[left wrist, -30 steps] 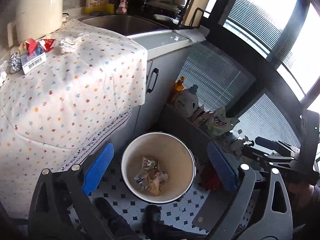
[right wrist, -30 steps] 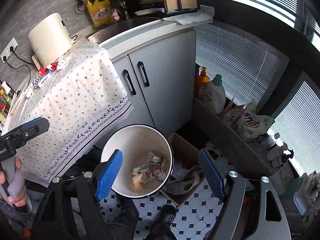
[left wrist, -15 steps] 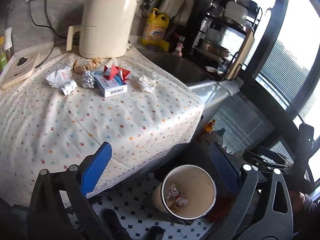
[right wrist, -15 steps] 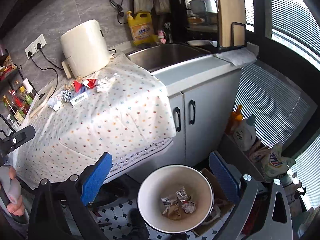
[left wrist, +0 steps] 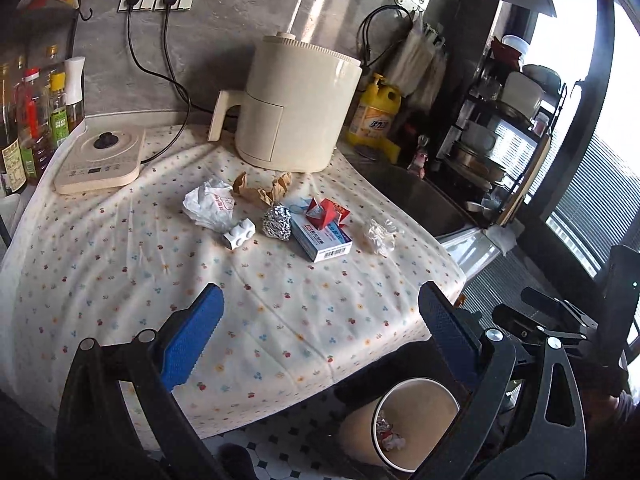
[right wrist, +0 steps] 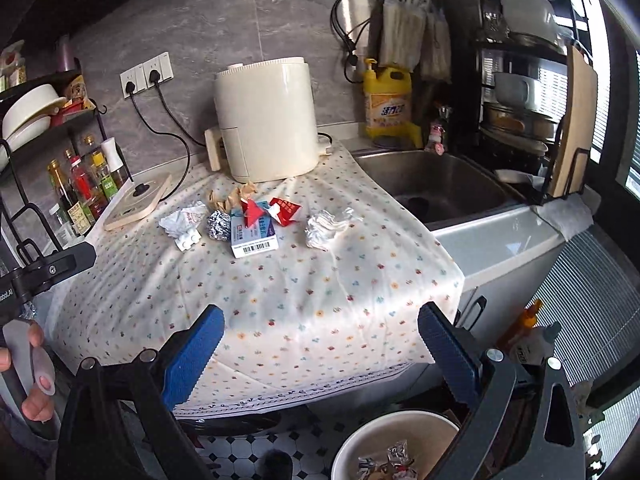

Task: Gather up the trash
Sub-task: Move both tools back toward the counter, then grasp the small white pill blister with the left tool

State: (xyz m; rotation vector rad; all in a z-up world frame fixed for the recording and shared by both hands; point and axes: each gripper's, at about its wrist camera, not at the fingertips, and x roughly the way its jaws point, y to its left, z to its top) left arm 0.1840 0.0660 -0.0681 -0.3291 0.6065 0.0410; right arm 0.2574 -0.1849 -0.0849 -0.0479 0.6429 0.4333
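My blue finger pads (left wrist: 192, 340) look ribbed; the tablecloth (left wrist: 120, 248) is matt cotton, the foil ball (left wrist: 277, 222) crinkled, shiny metal.

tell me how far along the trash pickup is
Partly done: the bin on the floor already holds several crumpled wrappers. In hand: nothing; the left claw and right claw are both open and empty. Left on the tablecloth: foil ball, blue box, red wrapper, white tissue, other scraps.

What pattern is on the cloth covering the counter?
White cloth with small multicoloured floral dots; clearest in the left wrist view.
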